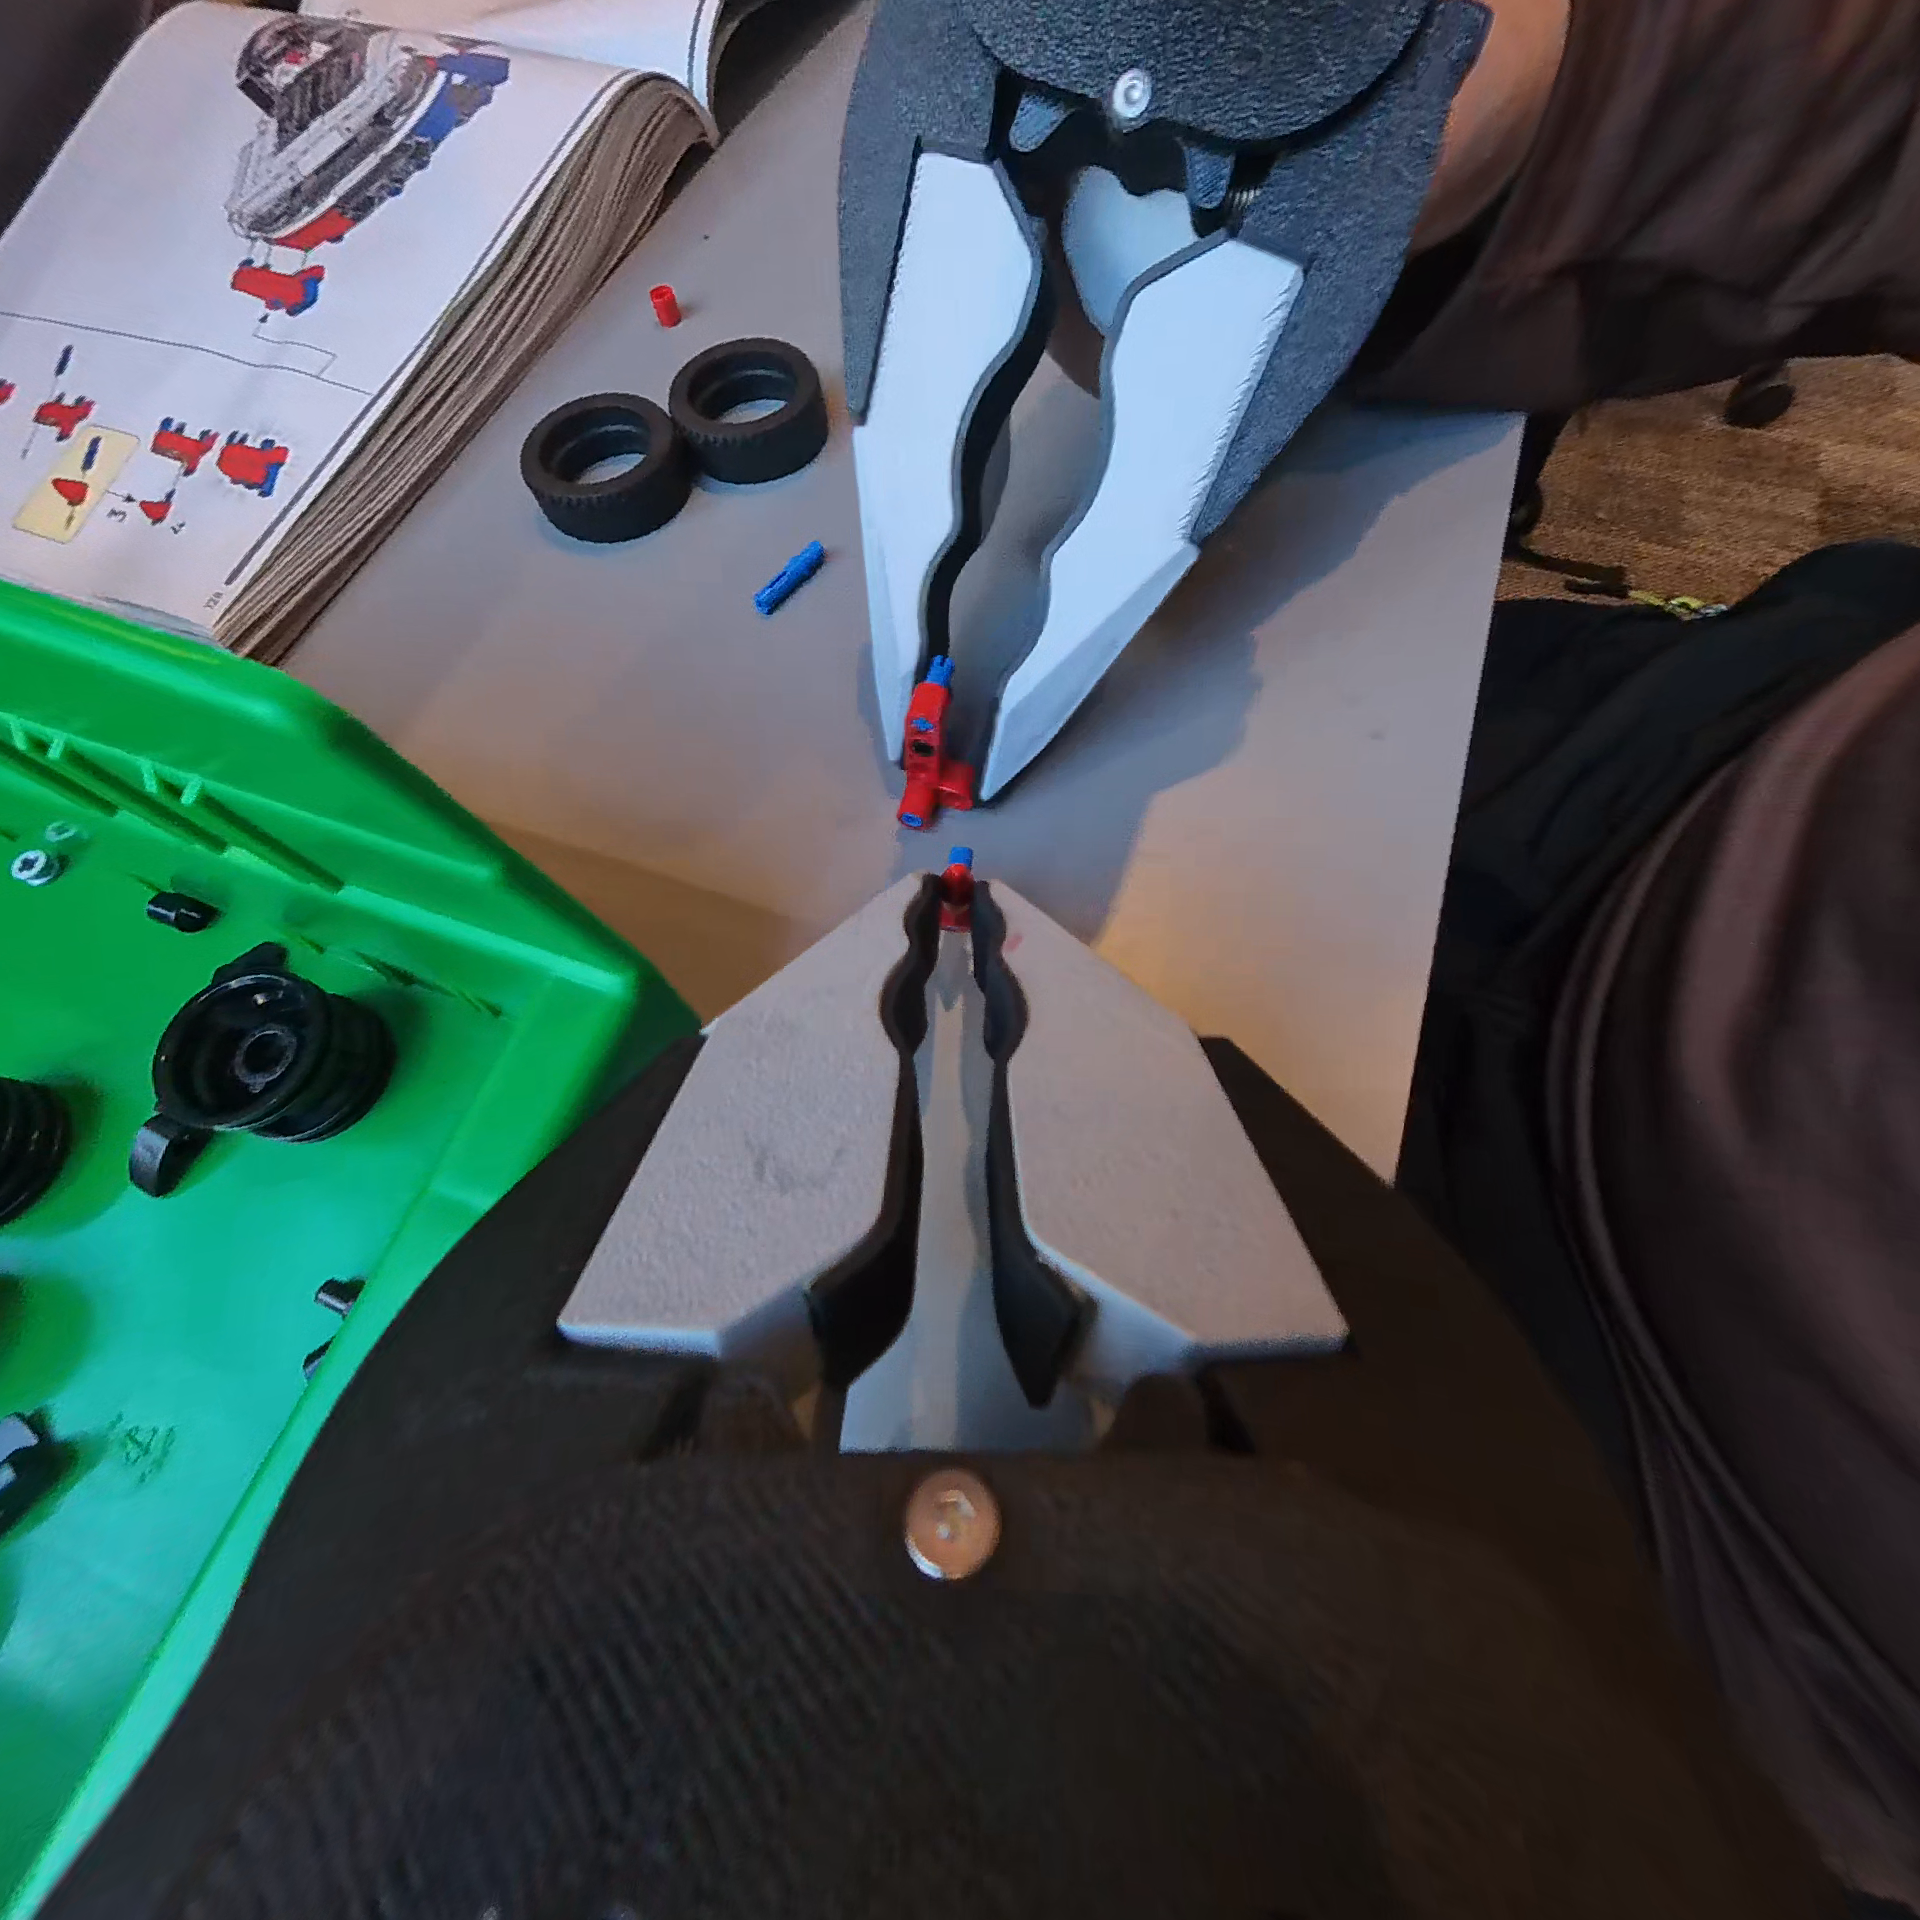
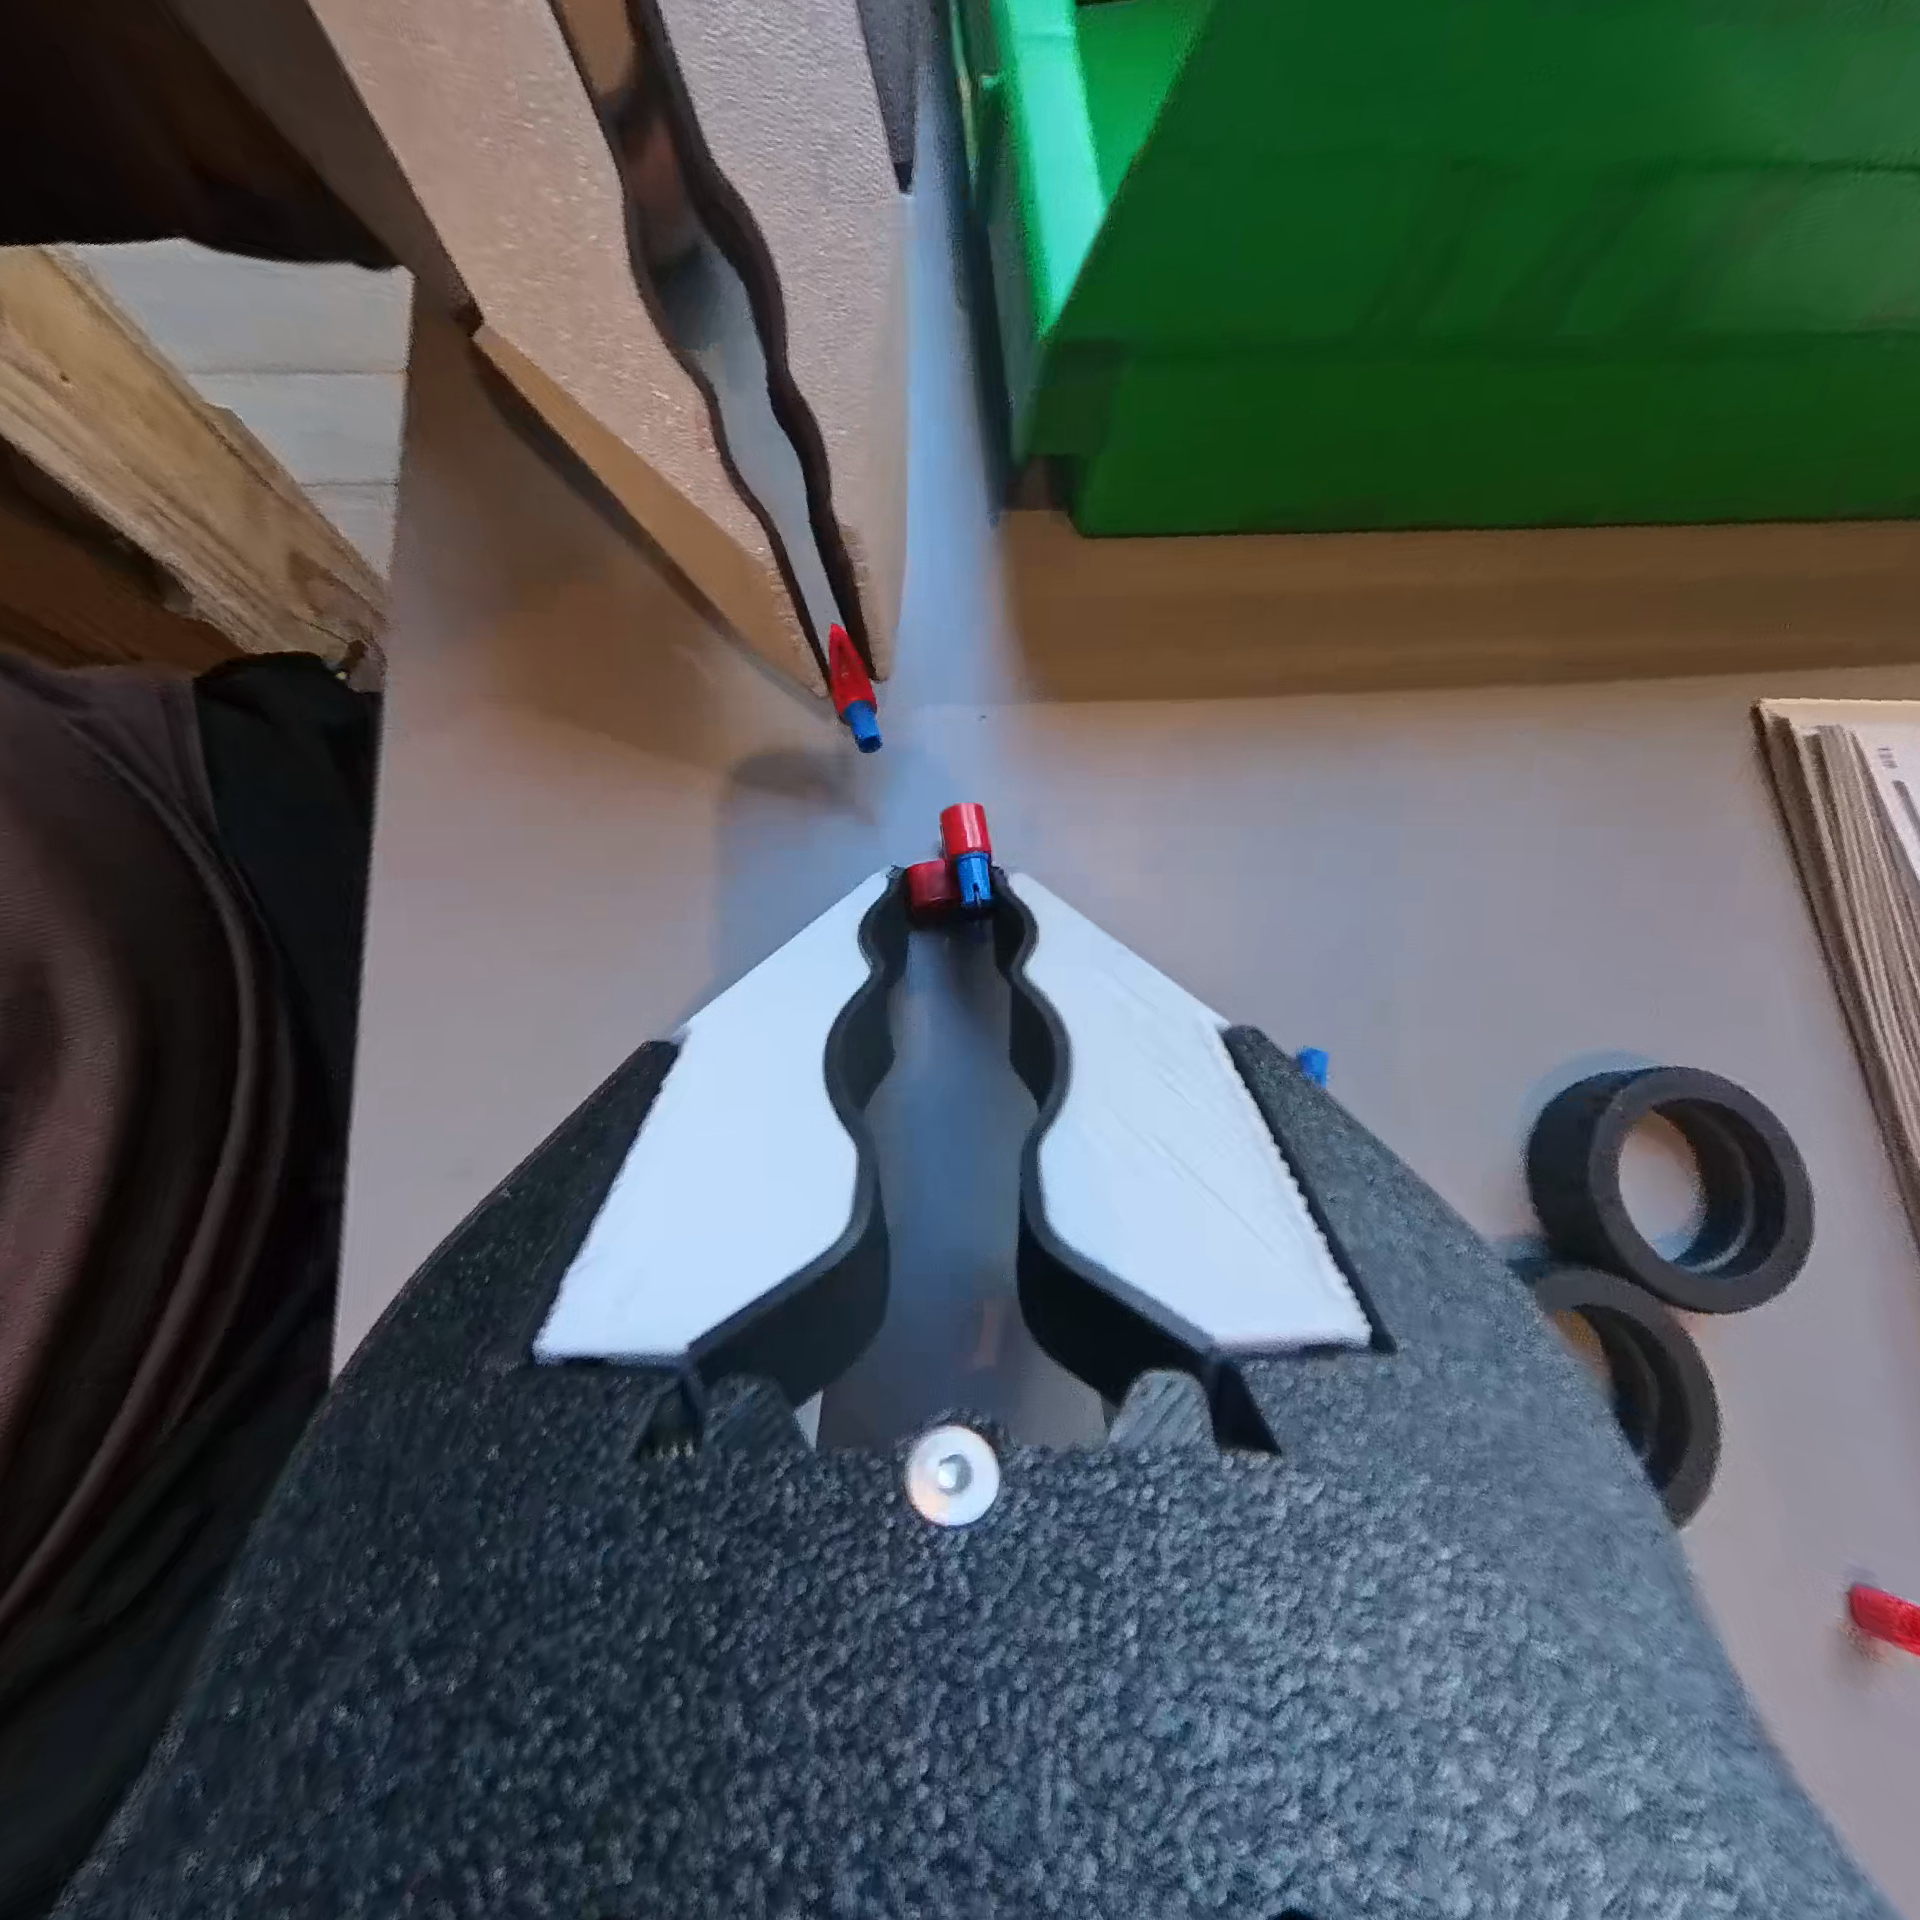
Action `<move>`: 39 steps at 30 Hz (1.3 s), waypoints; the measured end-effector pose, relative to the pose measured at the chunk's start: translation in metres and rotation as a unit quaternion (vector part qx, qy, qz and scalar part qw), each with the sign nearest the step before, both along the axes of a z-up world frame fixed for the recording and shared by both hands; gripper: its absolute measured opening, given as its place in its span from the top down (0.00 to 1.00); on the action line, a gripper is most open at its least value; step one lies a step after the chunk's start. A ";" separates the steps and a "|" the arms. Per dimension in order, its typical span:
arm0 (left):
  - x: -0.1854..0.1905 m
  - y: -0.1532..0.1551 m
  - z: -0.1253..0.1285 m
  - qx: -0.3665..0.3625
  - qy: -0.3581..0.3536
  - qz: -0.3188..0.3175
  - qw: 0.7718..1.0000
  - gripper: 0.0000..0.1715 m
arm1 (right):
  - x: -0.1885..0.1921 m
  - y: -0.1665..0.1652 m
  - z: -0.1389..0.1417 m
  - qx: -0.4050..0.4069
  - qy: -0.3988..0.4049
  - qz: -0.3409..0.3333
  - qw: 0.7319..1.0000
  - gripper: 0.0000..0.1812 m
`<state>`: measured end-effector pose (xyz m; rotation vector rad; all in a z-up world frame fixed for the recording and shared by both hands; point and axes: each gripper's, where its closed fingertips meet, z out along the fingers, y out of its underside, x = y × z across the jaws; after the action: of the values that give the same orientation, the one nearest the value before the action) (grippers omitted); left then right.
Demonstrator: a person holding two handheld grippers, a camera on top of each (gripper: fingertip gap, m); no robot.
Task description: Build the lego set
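My left gripper (image 1: 957, 896) is shut on a small red piece with a blue pin (image 1: 957, 878) sticking out of its tip. It also shows in the right wrist view (image 2: 852, 681), holding the same red and blue piece (image 2: 854, 698). My right gripper (image 2: 948, 883) is shut on a red connector with blue pins (image 2: 954, 862). In the left wrist view the right gripper (image 1: 940, 774) faces mine tip to tip, holding the red connector (image 1: 928, 753) just above the grey table (image 1: 644, 707). A small gap separates the two pieces.
A green bin (image 1: 312, 1039) with black parts sits at the left. An open instruction booklet (image 1: 260, 291) lies at the back left. Two black tyres (image 1: 675, 436), a loose blue pin (image 1: 788, 578) and a small red bush (image 1: 664, 305) lie on the table. A person's dark sleeve is at the right. My two grippers' fingertips are within a few centimetres of each other. It is some 20 cm from my right tips to the small red bush (image 1: 664, 305).
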<state>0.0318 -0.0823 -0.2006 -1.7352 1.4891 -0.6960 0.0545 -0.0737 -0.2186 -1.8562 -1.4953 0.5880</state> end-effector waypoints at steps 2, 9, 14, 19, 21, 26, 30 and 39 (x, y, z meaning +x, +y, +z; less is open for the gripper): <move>0.001 -0.005 0.001 0.001 -0.002 -0.017 1.000 0.98 | -0.002 -0.014 -0.001 -0.024 0.002 0.026 0.999 0.92; 0.006 -0.024 -0.006 0.000 0.021 -0.066 0.998 0.98 | -0.005 -0.032 -0.004 -0.043 -0.004 0.050 0.998 0.91; 0.010 -0.023 -0.007 0.002 0.023 -0.069 0.997 0.98 | -0.001 -0.031 0.001 -0.031 0.010 0.050 0.998 0.88; 0.012 -0.021 -0.005 0.000 0.017 -0.072 0.997 0.98 | 0.000 -0.028 0.003 -0.036 0.019 0.050 0.998 0.88; 0.012 -0.020 -0.006 -0.004 0.019 -0.072 0.997 0.98 | -0.001 -0.027 0.004 -0.041 0.022 0.051 0.998 0.88; 0.012 -0.020 -0.005 -0.015 0.013 -0.071 0.997 0.98 | -0.005 -0.023 0.007 -0.053 0.036 0.054 0.996 0.95; 0.010 -0.019 -0.008 -0.011 0.025 -0.071 0.997 0.98 | -0.006 -0.021 0.010 -0.038 0.043 0.055 0.997 0.97; 0.010 -0.016 -0.011 -0.003 0.035 -0.060 0.998 0.98 | -0.007 -0.021 0.003 -0.030 0.020 0.061 0.998 0.97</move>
<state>0.0415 -0.0987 -0.2117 -1.7001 1.6522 -0.7080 0.0471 -0.0944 -0.2152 -1.7969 -1.5882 0.7288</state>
